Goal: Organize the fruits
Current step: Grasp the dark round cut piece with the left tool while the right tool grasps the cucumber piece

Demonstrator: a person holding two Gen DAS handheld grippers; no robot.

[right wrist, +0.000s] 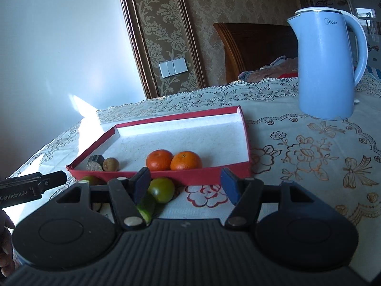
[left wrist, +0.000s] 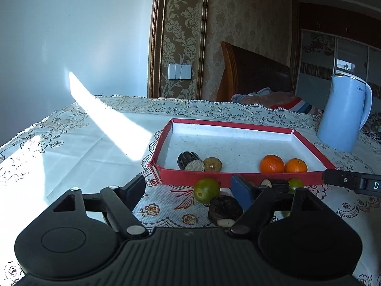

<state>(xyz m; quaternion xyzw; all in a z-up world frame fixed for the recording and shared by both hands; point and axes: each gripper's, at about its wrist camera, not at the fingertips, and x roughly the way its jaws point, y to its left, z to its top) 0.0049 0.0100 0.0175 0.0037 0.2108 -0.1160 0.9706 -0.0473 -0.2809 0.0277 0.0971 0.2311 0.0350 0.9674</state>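
Observation:
A red tray point(left wrist: 181, 178) with a white floor lies on the tablecloth. It holds two oranges point(left wrist: 272, 164) point(left wrist: 296, 166), a dark cut chunk point(left wrist: 188, 160) and a brown round fruit point(left wrist: 212, 164). In front of the tray lie a green citrus point(left wrist: 206, 190), a second dark chunk point(left wrist: 225, 208) and another green citrus point(left wrist: 295, 183). My left gripper point(left wrist: 188, 188) is open, with the first green citrus lying free between its fingers. My right gripper point(right wrist: 187, 183) is open before the tray point(right wrist: 202, 177). A green citrus point(right wrist: 162, 190) lies beside its left finger, with a cut green piece point(right wrist: 146, 208) below.
A light blue kettle point(right wrist: 326, 66) stands at the back right of the table. The left gripper point(right wrist: 33, 186) enters the right wrist view from the left, with a hand point(right wrist: 6, 238) below it. Wall, wood panelling and a headboard lie behind the table.

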